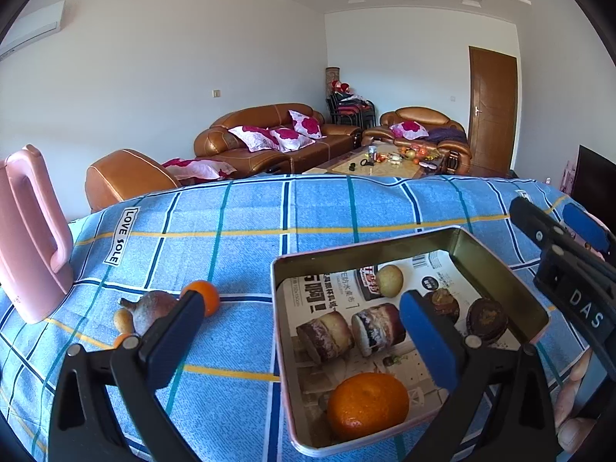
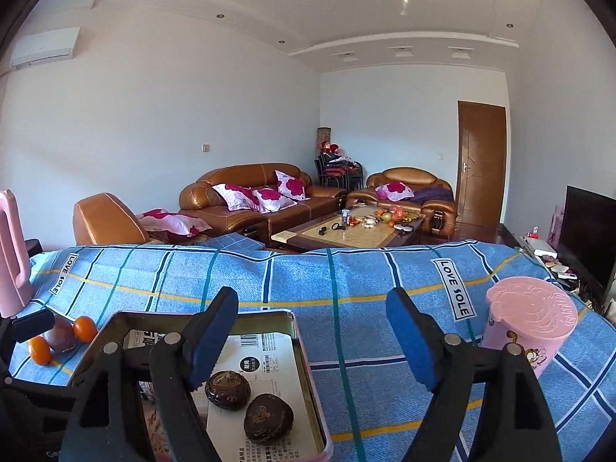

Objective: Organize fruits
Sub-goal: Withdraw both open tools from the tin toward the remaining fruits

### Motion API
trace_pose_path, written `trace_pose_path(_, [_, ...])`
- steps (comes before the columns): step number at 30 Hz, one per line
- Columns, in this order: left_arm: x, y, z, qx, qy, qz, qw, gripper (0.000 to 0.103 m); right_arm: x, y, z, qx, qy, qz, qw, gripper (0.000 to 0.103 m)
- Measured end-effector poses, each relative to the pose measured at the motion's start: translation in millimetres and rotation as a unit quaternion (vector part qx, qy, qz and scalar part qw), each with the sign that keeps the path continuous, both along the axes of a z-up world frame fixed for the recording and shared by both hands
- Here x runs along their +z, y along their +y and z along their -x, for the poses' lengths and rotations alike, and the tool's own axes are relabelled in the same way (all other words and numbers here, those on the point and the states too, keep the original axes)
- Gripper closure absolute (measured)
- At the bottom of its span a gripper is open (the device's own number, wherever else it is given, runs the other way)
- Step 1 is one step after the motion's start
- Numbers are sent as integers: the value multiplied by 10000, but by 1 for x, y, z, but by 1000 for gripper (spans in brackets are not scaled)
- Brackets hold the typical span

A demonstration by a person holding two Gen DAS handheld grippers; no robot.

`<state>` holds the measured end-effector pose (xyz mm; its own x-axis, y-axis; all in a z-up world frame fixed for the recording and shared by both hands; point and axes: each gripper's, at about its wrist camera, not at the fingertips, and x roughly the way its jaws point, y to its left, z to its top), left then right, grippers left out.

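Both grippers, left [image 1: 300, 308] and right [image 2: 312, 308], gape wide and empty. At five o'clock from the left one, a tangerine [image 1: 367, 404] sits in the tin tray [image 1: 279, 331]; a small orange [image 1: 206, 296] lies outside at nine.

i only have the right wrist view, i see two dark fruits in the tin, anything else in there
Observer: Yes, a large orange lies at the near end of the tin, hidden in your view.
Operator: that all
Observer: No, a small yellowish round fruit sits near the tin's far wall.
Operator: left gripper holding anything
Observer: No, the left gripper is open, with nothing between its fingers.
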<state>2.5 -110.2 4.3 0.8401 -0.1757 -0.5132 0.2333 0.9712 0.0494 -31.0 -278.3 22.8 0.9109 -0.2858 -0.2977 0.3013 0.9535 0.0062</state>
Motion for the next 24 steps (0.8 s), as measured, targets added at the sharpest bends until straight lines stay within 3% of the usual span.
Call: trace_pose_path(24, [-1,33,10,190,-2,34,9998,0,-2,33,23,-55,197,-153,9997,22])
